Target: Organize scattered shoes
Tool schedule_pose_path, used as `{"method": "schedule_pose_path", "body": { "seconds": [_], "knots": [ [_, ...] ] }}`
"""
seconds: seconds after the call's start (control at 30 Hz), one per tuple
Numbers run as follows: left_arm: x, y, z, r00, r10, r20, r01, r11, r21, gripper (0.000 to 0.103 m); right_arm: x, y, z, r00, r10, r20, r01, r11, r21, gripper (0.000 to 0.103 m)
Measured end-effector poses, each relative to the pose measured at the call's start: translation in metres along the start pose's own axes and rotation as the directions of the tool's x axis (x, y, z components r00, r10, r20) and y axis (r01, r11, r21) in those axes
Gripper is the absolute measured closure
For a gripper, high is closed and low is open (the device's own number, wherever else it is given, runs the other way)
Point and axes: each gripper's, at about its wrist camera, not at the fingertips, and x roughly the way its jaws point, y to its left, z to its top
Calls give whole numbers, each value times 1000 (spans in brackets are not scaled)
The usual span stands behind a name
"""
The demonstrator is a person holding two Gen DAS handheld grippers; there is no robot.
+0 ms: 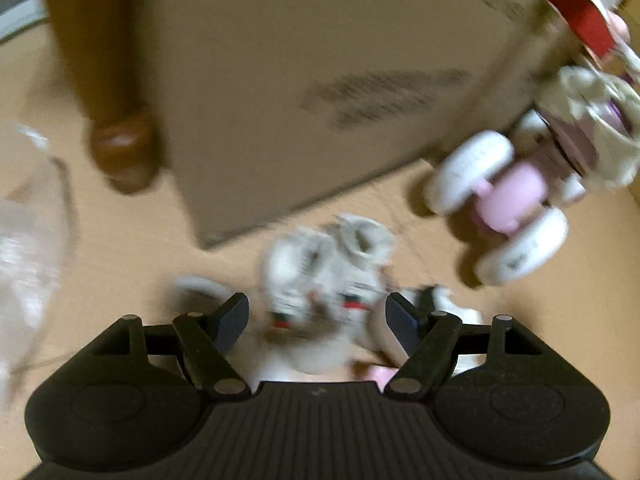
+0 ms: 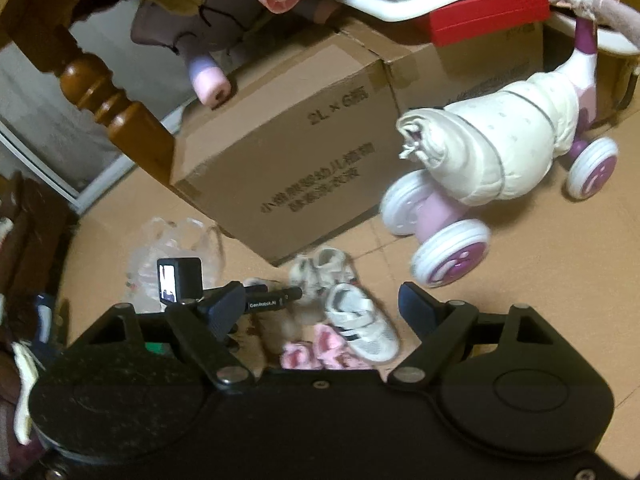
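Observation:
Several small shoes lie on the tan floor by a cardboard box. In the left wrist view, a blurred pair of beige baby shoes [image 1: 324, 268] lies just beyond my left gripper [image 1: 318, 316], which is open with nothing between its pads. In the right wrist view my right gripper [image 2: 320, 304] is open above the heap. Below it are a white sneaker with dark stripes [image 2: 362, 322], the beige pair [image 2: 320, 270] and pink shoes [image 2: 316, 354]. Part of the left hand-held tool [image 2: 180, 280] shows behind the right gripper's left finger.
A large cardboard box [image 2: 288, 160] stands right behind the shoes. A pink and white ride-on toy [image 2: 472, 184] is to the right, a turned wooden furniture leg [image 2: 100, 92] to the left. A clear plastic bag [image 2: 176, 240] lies left of the shoes.

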Motion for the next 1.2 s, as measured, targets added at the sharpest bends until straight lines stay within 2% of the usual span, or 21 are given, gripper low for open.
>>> {"method": "schedule_pose_path", "body": {
  "seconds": [0.13,0.17,0.23,0.37,0.47,0.53,0.63,0.73,0.9,1.1,1.2],
  "knots": [
    [5,-29,0,999,-40,-11,40,998,53,28,4,-3,0,1000,-11,-14,11,1000,-8,17],
    [1,-28,2,999,-43,-4,43,998,53,28,5,-2,0,1000,-11,-16,11,1000,-12,17],
    [-8,-25,5,999,-46,10,45,998,51,19,6,0,0,1000,-11,-20,10,1000,-21,17],
    [-35,0,10,999,-36,37,36,999,2,17,7,4,-3,1000,-11,-27,10,999,-34,17],
    [-64,23,12,999,36,26,-36,999,17,17,7,12,-7,999,-4,-36,2,998,-59,15],
    [-85,45,7,992,127,5,-127,992,15,17,9,19,-11,999,1,-46,-5,996,-85,14],
    [-105,68,-13,982,189,-12,-189,982,12,17,18,29,-19,997,-13,-74,3,990,-139,14],
    [-118,94,-40,980,196,-17,-196,979,-52,17,23,37,-24,996,-25,-87,10,985,-174,14],
    [-115,119,-76,974,217,-62,-219,975,-29,17,23,38,-21,997,-35,-70,22,984,-176,14],
    [-92,119,-84,969,227,-94,-226,974,27,17,26,32,-22,994,-72,-79,55,978,-202,14],
    [-88,114,-81,970,230,-74,-226,972,56,17,26,28,-22,993,-86,-76,69,975,-210,14]
  ]
}}
